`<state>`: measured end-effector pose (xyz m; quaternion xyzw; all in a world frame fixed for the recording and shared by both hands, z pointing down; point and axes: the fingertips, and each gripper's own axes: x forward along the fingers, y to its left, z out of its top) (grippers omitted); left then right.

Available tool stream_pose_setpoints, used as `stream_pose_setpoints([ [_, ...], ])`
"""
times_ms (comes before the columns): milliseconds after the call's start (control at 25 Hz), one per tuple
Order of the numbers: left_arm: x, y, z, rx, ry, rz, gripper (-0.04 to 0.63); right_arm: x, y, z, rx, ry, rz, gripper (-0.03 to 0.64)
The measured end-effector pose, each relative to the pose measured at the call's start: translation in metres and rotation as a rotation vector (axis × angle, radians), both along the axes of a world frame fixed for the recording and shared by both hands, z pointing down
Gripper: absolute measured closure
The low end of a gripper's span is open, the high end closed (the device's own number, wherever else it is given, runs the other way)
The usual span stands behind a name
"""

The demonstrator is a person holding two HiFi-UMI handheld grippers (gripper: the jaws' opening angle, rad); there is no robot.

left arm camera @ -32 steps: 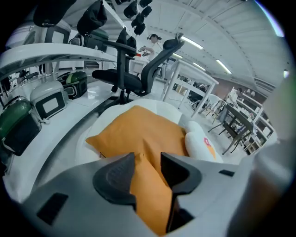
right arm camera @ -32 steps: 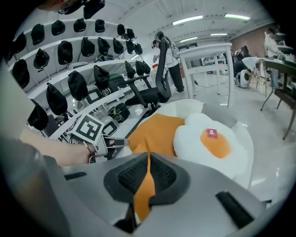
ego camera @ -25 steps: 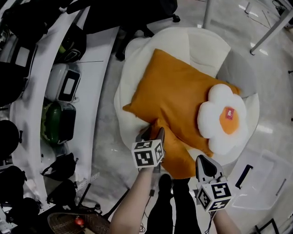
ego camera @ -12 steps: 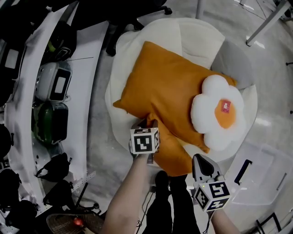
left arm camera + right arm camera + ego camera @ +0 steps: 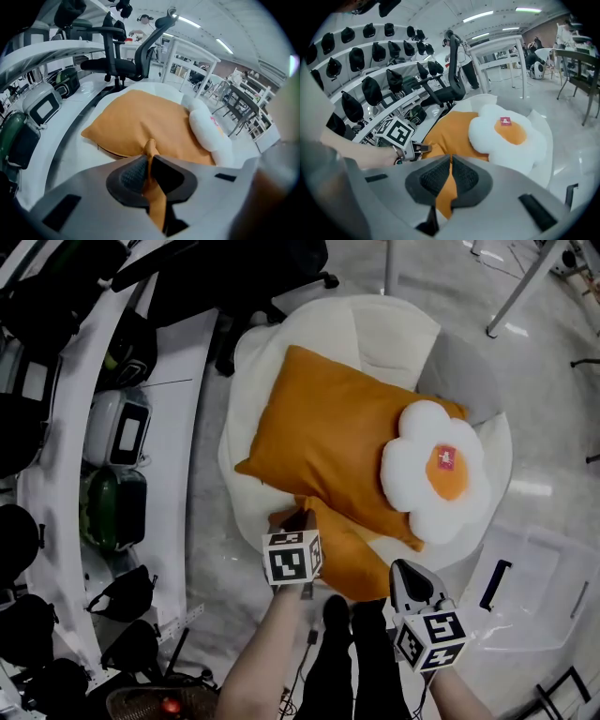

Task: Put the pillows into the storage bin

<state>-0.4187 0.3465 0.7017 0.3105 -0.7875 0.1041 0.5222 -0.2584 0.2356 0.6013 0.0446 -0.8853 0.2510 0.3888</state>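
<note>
The lower orange pillow lay at the near edge of a round white seat, just below the middle of the head view, mostly covered by a large orange pillow that rested on it and stretched toward the upper left. A white flower pillow with an orange centre sat on the large pillow's right end, touching it. The left tool had just been closing its jaws, and its own view showed the pads pressed together on a thin fold of orange cloth at the lower pillow's left corner, the tip of that corner poking up past the pads. The right tool stood at the same pillow's lower right corner, and its own view showed its pads drawn close with orange cloth pinched in the narrow slit between them and running down into the throat. The storage bin, of clear plastic with a dark handle, stood on the pale floor at the lower right, just beside the seat and holding no pillow. Along the left of the frame ran a curved white desk carrying a white case and a green case, with dark bags nearer the edge. A black office chair stood behind the seat in the left gripper view.
</note>
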Motion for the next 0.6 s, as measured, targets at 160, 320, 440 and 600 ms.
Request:
stream_pose_setpoints([
  [160, 0.025, -0.003, -0.033, 0.045, -0.001, 0.031, 0.56, 0.007, 0.006, -0.022, 0.006, -0.01, 0.031, 0.603],
  [320, 0.056, -0.014, -0.069, 0.082, 0.0, 0.113, 0.565, 0.02, 0.013, -0.044, 0.016, -0.018, 0.073, 0.603],
  [440, 0.085, -0.023, -0.094, 0.11, 0.003, 0.188, 0.566, 0.037, 0.02, -0.059, 0.019, -0.018, 0.113, 0.603],
  [600, 0.124, -0.038, -0.122, 0.154, 0.005, 0.317, 0.568, 0.068, 0.024, -0.077, 0.036, -0.013, 0.187, 0.603],
])
